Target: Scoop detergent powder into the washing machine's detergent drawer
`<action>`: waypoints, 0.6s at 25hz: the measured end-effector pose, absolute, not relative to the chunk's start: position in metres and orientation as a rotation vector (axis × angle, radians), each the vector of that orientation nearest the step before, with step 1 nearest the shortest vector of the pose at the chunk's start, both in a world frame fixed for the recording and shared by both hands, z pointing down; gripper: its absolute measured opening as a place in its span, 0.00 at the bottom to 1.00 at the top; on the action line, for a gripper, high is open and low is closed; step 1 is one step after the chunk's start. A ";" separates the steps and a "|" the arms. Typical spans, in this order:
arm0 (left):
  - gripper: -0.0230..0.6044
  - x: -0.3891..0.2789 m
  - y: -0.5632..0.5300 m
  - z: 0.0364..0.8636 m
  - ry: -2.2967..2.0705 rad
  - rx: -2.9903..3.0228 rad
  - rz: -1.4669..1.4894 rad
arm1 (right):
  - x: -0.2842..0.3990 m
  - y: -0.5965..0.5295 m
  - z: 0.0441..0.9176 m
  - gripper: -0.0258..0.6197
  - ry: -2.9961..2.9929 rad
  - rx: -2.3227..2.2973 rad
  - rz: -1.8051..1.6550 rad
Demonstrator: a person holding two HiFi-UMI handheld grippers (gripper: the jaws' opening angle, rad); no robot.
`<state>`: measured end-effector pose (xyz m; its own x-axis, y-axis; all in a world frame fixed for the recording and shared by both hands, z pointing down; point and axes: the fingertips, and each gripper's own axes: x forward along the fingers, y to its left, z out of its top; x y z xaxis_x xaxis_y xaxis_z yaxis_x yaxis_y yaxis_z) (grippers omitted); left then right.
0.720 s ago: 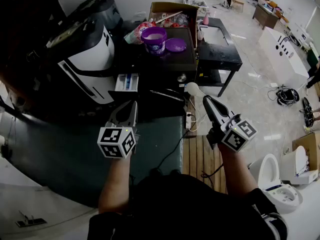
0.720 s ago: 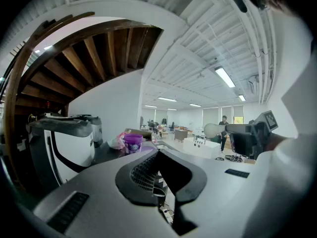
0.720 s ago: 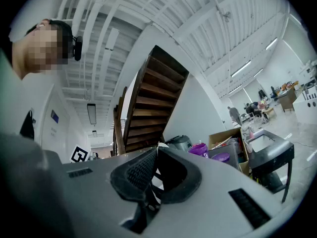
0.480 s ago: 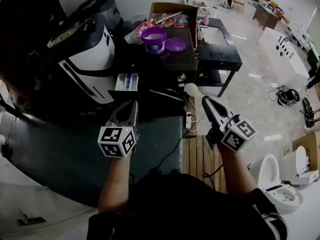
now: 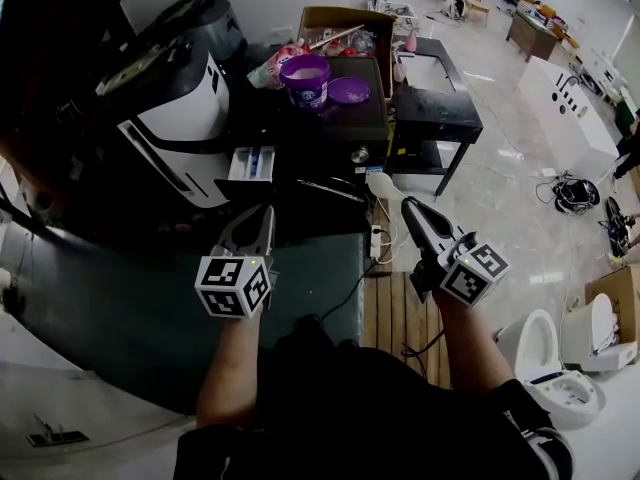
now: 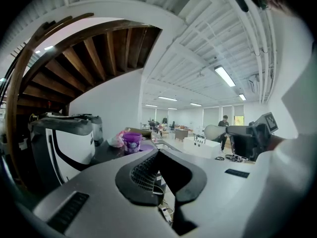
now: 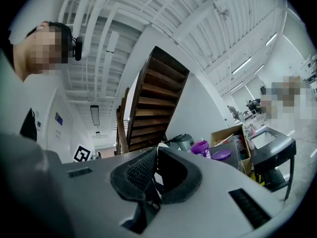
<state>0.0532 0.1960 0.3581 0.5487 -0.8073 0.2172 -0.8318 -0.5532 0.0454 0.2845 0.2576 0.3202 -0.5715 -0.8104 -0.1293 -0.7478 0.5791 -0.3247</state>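
An open purple detergent tub (image 5: 306,78) stands on a dark cabinet top, its purple lid (image 5: 349,90) lying beside it. Left of it is the white washing machine (image 5: 180,118) with its detergent drawer (image 5: 252,163) pulled out. My right gripper (image 5: 410,208) is shut on the handle of a white scoop (image 5: 384,188), held in the air right of the drawer and well short of the tub. My left gripper (image 5: 252,230) hangs just below the drawer, shut with nothing in it. The tub (image 6: 132,142) and the scoop (image 6: 214,132) also show in the left gripper view; the tub (image 7: 200,148) shows far ahead in the right gripper view.
A cardboard box (image 5: 345,23) with clutter stands behind the tub. A black side table (image 5: 437,108) is to the right. A power strip (image 5: 377,240) and cables lie on the floor by wooden slats (image 5: 395,308). Toilets (image 5: 560,363) stand at the lower right.
My right gripper with the scoop has drifted slightly down and left. The left gripper has stayed where it was.
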 end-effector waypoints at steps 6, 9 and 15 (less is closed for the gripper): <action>0.05 0.050 0.179 0.358 -1.405 2.629 0.243 | 0.291 0.242 0.317 0.07 2.514 -1.299 -0.361; 0.05 0.049 0.163 0.360 -1.395 2.626 0.235 | 0.292 0.229 0.318 0.07 2.508 -1.318 -0.376; 0.05 0.047 0.117 0.366 -1.372 2.622 0.212 | 0.292 0.190 0.320 0.07 2.517 -1.347 -0.371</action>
<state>0.0472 0.1170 0.3661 0.5653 -0.7988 0.2057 -0.8236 -0.5603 0.0875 0.2915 0.1902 0.3202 -0.5353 -0.8377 -0.1082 -0.7708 0.5369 -0.3429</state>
